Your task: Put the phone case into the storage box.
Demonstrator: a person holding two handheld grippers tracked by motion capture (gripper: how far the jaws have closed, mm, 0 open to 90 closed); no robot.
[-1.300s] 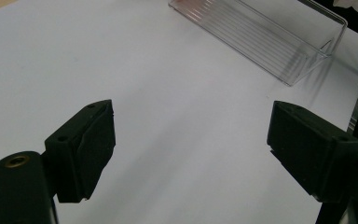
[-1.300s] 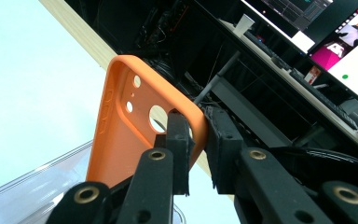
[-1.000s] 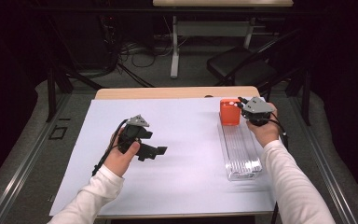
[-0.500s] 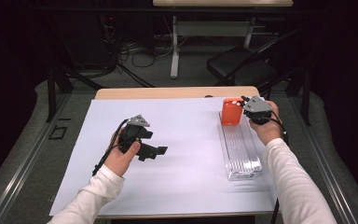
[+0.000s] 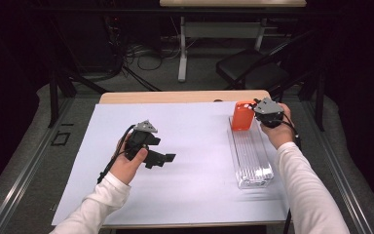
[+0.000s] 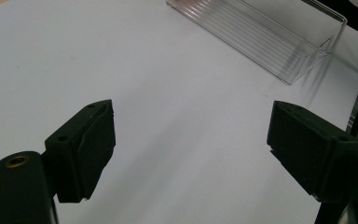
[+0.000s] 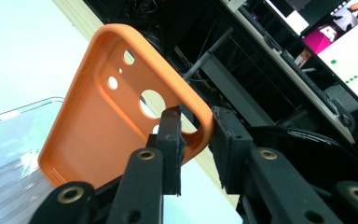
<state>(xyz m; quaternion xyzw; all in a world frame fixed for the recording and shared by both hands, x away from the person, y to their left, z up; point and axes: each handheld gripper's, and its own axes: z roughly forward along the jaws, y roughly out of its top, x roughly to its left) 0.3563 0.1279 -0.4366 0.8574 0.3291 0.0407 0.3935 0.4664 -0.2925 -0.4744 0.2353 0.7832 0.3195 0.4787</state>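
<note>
Surface: white sheet [image 5: 190, 161] is covering the table [image 5: 175, 96], and dark floor with cables is lying behind it.
Thing in work: I am handling an orange phone case [image 5: 242, 116], standing at the far end of the clear ribbed tray [image 5: 251, 156], on the right side of the table.
Look of the case: it is showing its inner side in the right gripper view [image 7: 116, 116], with fine dotted texture, rounded corners, one big round camera hole and some smaller holes beside it.
Right gripper: the right gripper [image 7: 196, 140] is having the side rim of the case between its jaws; they have just been opening a little, and the pads are looking very near to the rim, so I judge the grip is getting loose.
Left gripper: the left gripper [image 6: 191, 140] is hovering wide open over the bare sheet, holding nothing; in the high view it [image 5: 156, 155] is well apart from the tray.
Handling: I am judging the case as light, soft and bendable, not fragile, perhaps a bit grippy like rubber.
Where to hold: I am thinking the thick side rim is best, away from the camera holes, because the thin back can fold.
Risk: with only one edge pinched, the case may be tilting or swinging.
</note>
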